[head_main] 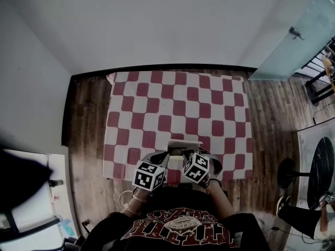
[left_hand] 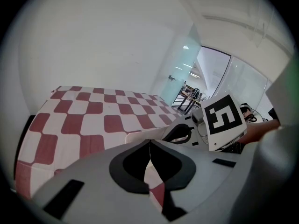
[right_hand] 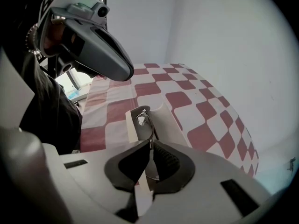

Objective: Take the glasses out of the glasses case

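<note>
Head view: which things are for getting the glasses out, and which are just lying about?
For the job:
glasses
glasses case, open
right gripper, shut on the glasses
left gripper, shut, by the case

Just lying about:
checked tablecloth
wooden floor
glass door

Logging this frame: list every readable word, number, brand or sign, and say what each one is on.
No text here can be read.
Shirt: printed chest design with lettering, upside down and too blurred to read.
Left marker cube and right marker cube: black-and-white square patterns, not words or numbers.
Glasses: a small white spot by one lens, too small to show any print.
</note>
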Available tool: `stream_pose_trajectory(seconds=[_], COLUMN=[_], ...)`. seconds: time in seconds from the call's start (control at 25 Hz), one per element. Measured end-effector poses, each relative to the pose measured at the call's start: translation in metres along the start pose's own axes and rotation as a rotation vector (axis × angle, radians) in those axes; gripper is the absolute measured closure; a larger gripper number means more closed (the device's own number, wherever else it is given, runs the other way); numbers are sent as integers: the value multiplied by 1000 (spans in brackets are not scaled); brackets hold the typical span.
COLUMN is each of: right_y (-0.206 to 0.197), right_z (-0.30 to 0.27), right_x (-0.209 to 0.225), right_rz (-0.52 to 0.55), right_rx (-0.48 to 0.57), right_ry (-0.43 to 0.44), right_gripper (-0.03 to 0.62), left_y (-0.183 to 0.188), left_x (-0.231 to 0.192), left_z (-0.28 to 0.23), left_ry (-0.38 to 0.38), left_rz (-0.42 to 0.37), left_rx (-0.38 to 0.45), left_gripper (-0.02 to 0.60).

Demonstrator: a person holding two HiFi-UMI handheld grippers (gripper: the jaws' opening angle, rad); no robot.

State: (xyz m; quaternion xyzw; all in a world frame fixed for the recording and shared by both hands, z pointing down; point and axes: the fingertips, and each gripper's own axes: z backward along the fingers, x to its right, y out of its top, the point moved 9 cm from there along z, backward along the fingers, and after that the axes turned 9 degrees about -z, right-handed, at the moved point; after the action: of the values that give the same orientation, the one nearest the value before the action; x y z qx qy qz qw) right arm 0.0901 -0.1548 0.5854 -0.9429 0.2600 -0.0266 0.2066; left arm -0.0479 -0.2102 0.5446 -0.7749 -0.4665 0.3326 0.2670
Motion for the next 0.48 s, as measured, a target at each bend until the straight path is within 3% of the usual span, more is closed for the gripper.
stream_pose_trajectory(seconds=[0.48], right_y=[7], right_z=[-8], right_x=[0], right_rz=[165], right_rx=[-76], right_ry=[13], right_gripper=[571], left_y=[-5], left_x=[-4], left_z=[6], left_ry=[15], left_rz=[32], left_rx=[17], left_gripper=[571])
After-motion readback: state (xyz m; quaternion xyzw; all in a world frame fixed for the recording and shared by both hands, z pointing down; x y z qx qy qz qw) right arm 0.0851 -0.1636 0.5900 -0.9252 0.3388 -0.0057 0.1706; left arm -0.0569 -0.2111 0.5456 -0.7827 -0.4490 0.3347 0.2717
